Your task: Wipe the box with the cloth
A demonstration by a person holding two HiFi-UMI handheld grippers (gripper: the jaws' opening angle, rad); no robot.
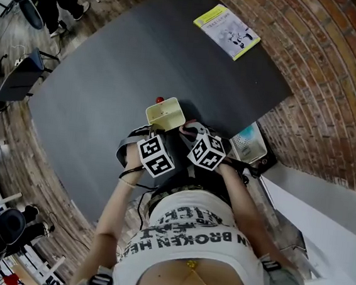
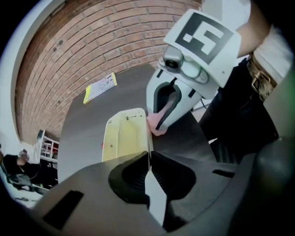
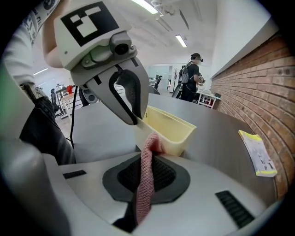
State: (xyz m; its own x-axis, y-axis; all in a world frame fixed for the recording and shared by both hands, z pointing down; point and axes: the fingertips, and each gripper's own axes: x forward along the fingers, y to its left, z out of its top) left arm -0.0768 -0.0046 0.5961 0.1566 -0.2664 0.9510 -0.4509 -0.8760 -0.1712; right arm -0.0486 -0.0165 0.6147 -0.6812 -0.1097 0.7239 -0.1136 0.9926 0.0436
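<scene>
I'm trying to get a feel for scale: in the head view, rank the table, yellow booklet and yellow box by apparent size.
1. table, by far the largest
2. yellow booklet
3. yellow box, somewhat smaller
The booklet lies farther off yet looks bigger, so that order seems safe.

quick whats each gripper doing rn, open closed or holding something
left gripper: closed on a wall of the yellow box.
right gripper: closed on the pink cloth.
</scene>
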